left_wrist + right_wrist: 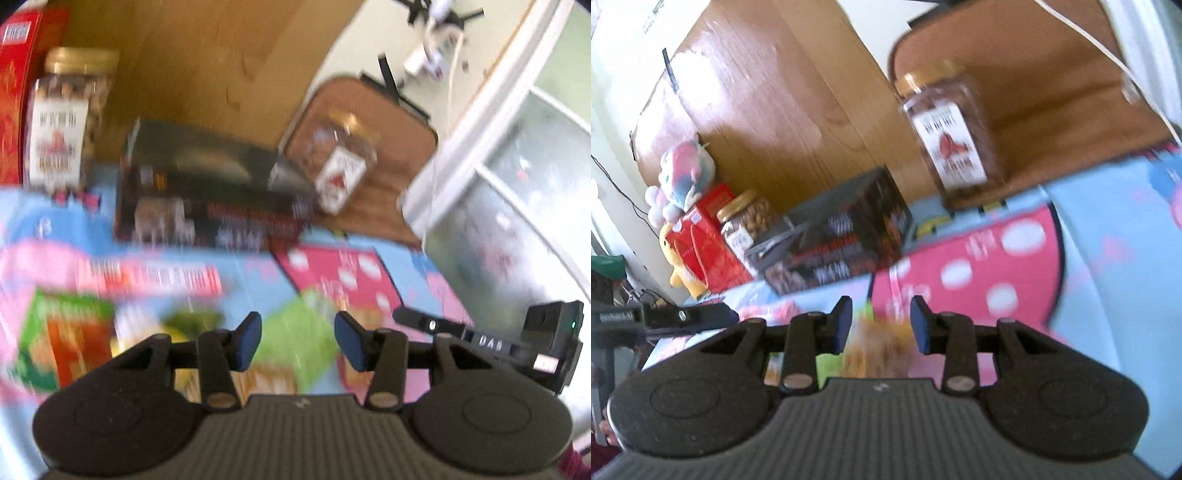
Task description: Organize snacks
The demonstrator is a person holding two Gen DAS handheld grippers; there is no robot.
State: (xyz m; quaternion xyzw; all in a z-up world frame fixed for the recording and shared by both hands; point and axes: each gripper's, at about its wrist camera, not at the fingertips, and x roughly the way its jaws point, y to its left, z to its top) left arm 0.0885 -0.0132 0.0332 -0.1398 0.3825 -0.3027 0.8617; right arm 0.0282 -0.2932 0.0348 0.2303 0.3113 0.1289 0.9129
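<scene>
Both views are blurred. My left gripper [297, 341] is open over a green snack pack [295, 339] lying on the cartoon-print cloth [424, 269]. A second green box [62, 350] and a pink pack [147, 275] lie to its left. A black snack box [207, 195] [838, 236] stands behind, with a gold-lidded nut jar [70, 122] [746, 221] and a red box [18, 92] [705, 240] at the far left. Another jar [336, 162] [949, 136] stands at the far right. My right gripper [881, 319] is open around a blurred orange-green pack [879, 347].
A wooden headboard [768, 110] rises behind the snacks. Plush toys [683, 177] sit by the red box. A brown chair seat [391, 122] is beyond the cloth's edge. The other gripper's side shows at the right of the left view [491, 343].
</scene>
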